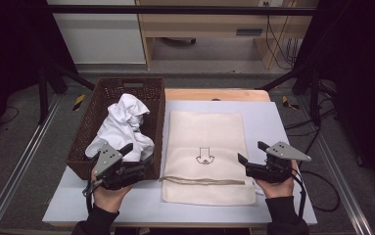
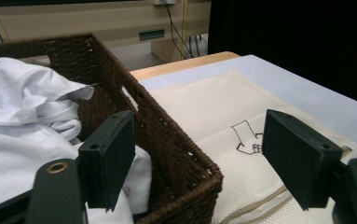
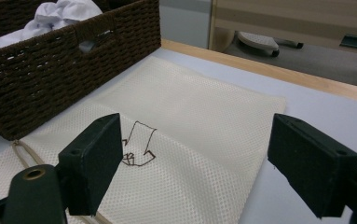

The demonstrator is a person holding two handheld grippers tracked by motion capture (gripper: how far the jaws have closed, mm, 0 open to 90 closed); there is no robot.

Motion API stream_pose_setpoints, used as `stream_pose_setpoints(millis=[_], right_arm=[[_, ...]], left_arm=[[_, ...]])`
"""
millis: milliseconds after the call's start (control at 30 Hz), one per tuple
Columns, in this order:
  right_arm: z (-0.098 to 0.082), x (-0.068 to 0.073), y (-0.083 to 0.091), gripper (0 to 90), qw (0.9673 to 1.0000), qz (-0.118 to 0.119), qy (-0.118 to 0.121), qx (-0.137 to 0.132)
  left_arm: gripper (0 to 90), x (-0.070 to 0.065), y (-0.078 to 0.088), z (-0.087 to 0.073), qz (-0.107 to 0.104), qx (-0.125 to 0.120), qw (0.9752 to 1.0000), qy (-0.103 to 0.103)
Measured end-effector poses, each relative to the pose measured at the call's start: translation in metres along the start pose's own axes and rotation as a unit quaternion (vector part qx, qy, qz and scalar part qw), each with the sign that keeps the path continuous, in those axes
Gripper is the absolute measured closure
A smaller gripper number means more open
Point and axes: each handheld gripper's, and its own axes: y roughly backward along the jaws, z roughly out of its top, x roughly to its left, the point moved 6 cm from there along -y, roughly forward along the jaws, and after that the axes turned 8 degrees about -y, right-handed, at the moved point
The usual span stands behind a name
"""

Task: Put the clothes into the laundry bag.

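High view, drawstring bag (image 1: 207,142): cream mesh, lying flat on my pale grey table mat (image 1: 283,127), its cord end toward me, a small brown printed mark (image 1: 205,157) at its middle.
Right gripper (image 1: 248,156): I hold it just off the bag's right edge, jaws spread wide with nothing between them.
Right gripper view, bag (image 3: 190,121): spread flat ahead of my jaws, which stand clear of it.
Left gripper (image 1: 138,154): at the near right corner of the wicker basket (image 1: 89,122), jaws apart, gripping nothing.
Left gripper view, basket wall (image 2: 176,140): it lies between my jaws; I cannot tell whether they touch it.
White garment (image 1: 124,125): crumpled inside the basket, just left of the bag.
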Motion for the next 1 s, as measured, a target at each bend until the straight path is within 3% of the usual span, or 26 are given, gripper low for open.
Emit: stream_pose_setpoints(millis=[167, 300, 400, 567, 600, 733, 800, 933, 967, 1000], right_arm=[[-0.001, 0.002, 0.0, 18.6, 1.0, 0.002, 0.003, 0.002], [0.0, 0.007, -0.002, 19.3, 1.0, 0.007, 0.004, 0.005], [-0.002, 0.015, -0.005, 21.8, 0.9998, 0.015, 0.009, 0.01], [-0.007, 0.022, -0.012, 22.9, 0.9993, 0.025, 0.016, 0.025], [-0.009, 0.024, -0.014, 23.6, 0.999, 0.028, 0.019, 0.028], [-0.012, 0.027, -0.017, 24.8, 0.9985, 0.035, 0.022, 0.036], [-0.015, 0.028, -0.02, 24.8, 0.9983, 0.035, 0.021, 0.042], [-0.019, 0.032, -0.022, 26.2, 0.9976, 0.039, 0.025, 0.05], [-0.02, 0.033, -0.023, 27.7, 0.9973, 0.043, 0.027, 0.053], [-0.022, 0.036, -0.025, 29.5, 0.9966, 0.05, 0.029, 0.059]], left_arm=[[28.8, -0.014, -0.002, 0.002, -0.011, 0.001, 0.9999, -0.012], [32.0, -0.029, -0.005, 0.003, -0.033, -0.006, 0.9994, -0.012], [36.3, -0.045, -0.012, 0.001, -0.053, 0.003, 0.9984, -0.019], [43.6, -0.062, -0.021, -0.006, -0.067, 0.021, 0.997, -0.032], [44.9, -0.073, -0.027, -0.012, -0.078, 0.032, 0.9957, -0.038], [49.6, -0.085, -0.034, -0.021, -0.087, 0.047, 0.9937, -0.052], [54.5, -0.097, -0.044, -0.031, -0.101, 0.065, 0.9908, -0.061], [59.4, -0.105, -0.052, -0.042, -0.11, 0.084, 0.9877, -0.072], [61.1, -0.107, -0.055, -0.046, -0.113, 0.091, 0.9867, -0.073], [66.1, -0.111, -0.06, -0.055, -0.123, 0.108, 0.9835, -0.078]])
